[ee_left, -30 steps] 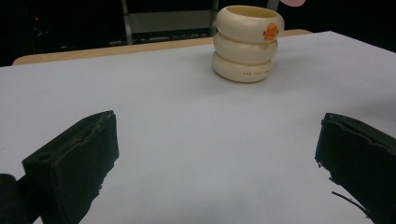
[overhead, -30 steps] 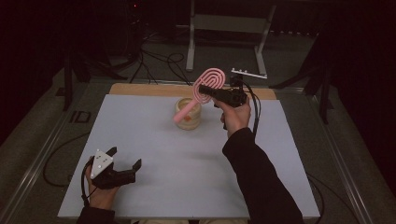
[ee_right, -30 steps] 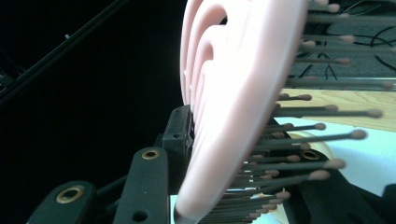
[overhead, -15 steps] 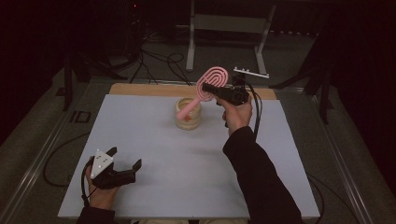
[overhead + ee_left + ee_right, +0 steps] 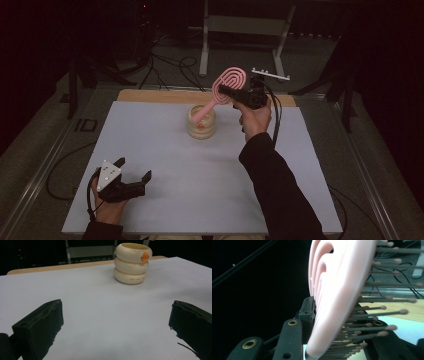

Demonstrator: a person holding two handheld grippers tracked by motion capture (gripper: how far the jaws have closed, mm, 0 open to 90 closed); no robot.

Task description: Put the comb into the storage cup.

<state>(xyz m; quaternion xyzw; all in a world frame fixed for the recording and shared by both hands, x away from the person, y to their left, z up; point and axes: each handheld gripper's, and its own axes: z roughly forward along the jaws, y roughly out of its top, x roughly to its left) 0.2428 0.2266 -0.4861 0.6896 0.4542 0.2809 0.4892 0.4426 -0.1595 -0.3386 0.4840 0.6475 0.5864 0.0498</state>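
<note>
High view: the white table (image 5: 150, 150) carries a cream ringed cup (image 5: 201, 122) with a duck mark near its far edge. The right gripper (image 5: 231, 92) is clamped on the head of a pink hairbrush (image 5: 227, 85), whose handle angles down into the cup's mouth. The left gripper (image 5: 132, 176) rests near the front edge, jaws wide and empty. Risk, as I judge it: the tilted handle could lever against the rim and tip the light cup.

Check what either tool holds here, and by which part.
The right tool grips the pink hairbrush by its head; the left tool holds nothing.
</note>
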